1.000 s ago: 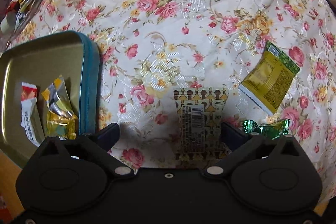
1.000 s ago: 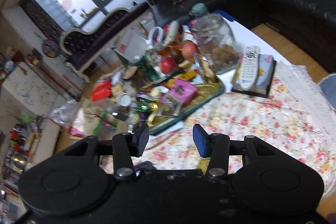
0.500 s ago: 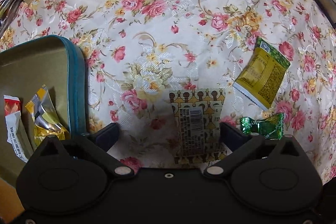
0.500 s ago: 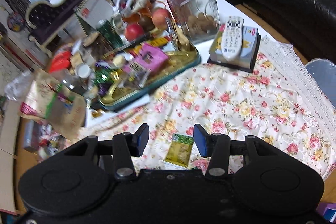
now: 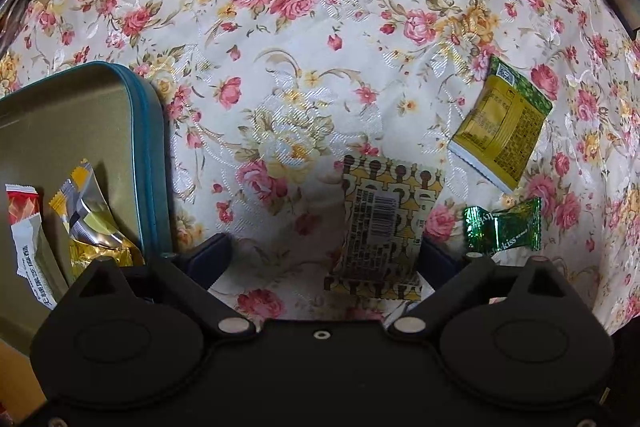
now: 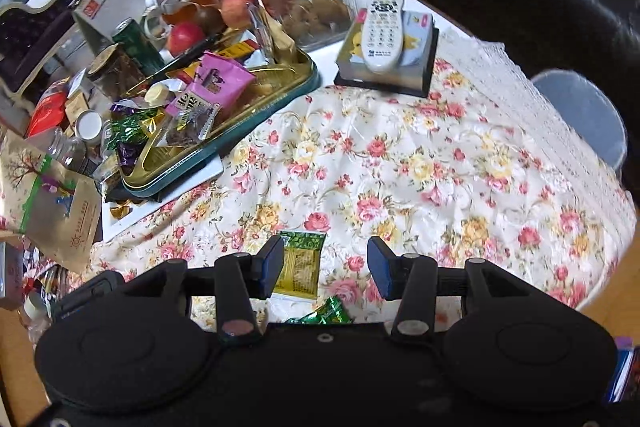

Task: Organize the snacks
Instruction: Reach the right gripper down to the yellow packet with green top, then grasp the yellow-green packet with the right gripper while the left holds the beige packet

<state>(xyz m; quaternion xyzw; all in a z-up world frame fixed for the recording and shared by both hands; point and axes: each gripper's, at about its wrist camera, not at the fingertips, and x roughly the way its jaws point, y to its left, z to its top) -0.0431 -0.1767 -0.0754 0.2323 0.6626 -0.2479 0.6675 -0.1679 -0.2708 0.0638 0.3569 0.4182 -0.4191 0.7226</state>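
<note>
The left gripper hangs low over a floral tablecloth, fingers spread wide and holding nothing. A patterned yellow snack packet lies between them, against the right finger. Further right sit a green candy and a green-yellow packet. Left of the gripper, a teal-rimmed tin holds two wrapped snacks. The right gripper is also spread and empty above that green-yellow packet.

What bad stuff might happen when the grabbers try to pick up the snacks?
The flat yellow patterned packet lies flush on the floral tablecloth, so the open left gripper might pinch cloth too. The right gripper hangs over the green-and-yellow packet, with the green foil candy close by; it might nudge that.
</note>
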